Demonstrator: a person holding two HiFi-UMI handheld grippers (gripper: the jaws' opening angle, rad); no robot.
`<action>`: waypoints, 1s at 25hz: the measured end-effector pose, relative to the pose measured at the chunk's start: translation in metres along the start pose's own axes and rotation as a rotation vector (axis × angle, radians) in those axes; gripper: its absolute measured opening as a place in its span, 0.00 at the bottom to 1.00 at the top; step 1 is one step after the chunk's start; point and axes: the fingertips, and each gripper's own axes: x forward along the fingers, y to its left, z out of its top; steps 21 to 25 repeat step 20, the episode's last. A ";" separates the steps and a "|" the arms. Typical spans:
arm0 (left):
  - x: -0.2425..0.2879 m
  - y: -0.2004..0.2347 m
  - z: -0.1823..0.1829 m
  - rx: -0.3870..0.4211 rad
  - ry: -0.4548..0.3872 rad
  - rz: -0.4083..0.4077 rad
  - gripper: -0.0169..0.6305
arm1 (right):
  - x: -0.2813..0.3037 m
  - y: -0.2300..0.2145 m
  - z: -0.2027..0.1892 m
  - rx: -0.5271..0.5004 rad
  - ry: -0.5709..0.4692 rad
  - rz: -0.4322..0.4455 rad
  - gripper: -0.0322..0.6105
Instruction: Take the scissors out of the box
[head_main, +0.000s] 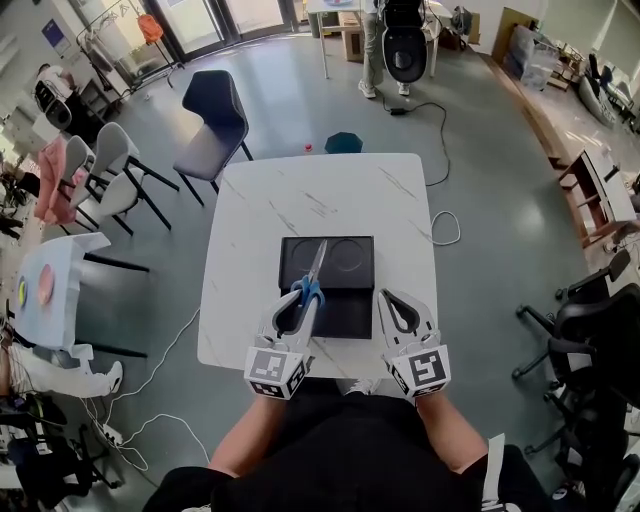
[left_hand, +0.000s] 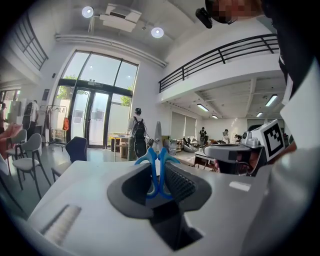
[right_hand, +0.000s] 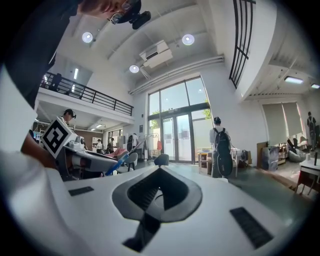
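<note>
The scissors, with blue handles and grey blades, are lifted above the open black box on the white marble table. My left gripper is shut on the blue handles, and the blades point forward over the box. In the left gripper view the scissors stand upright between the ribbed pads, blades up. My right gripper hovers at the box's right near corner with its jaws together and nothing in them. The right gripper view shows the right gripper with nothing in its jaws, and the left gripper beside it holding the scissors.
A dark chair stands beyond the table's far left corner, with pale chairs further left. A person stands at the far end of the room. Cables trail on the floor. Black office chairs stand at the right.
</note>
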 end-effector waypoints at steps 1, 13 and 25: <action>-0.001 0.000 0.000 -0.001 -0.003 0.001 0.17 | 0.000 0.001 0.000 -0.001 -0.002 0.002 0.06; -0.008 0.001 -0.003 -0.011 0.003 -0.017 0.17 | 0.003 0.011 0.001 -0.010 0.011 0.026 0.06; -0.013 0.003 -0.005 -0.009 0.004 -0.015 0.17 | 0.001 0.013 -0.003 -0.013 0.017 0.017 0.06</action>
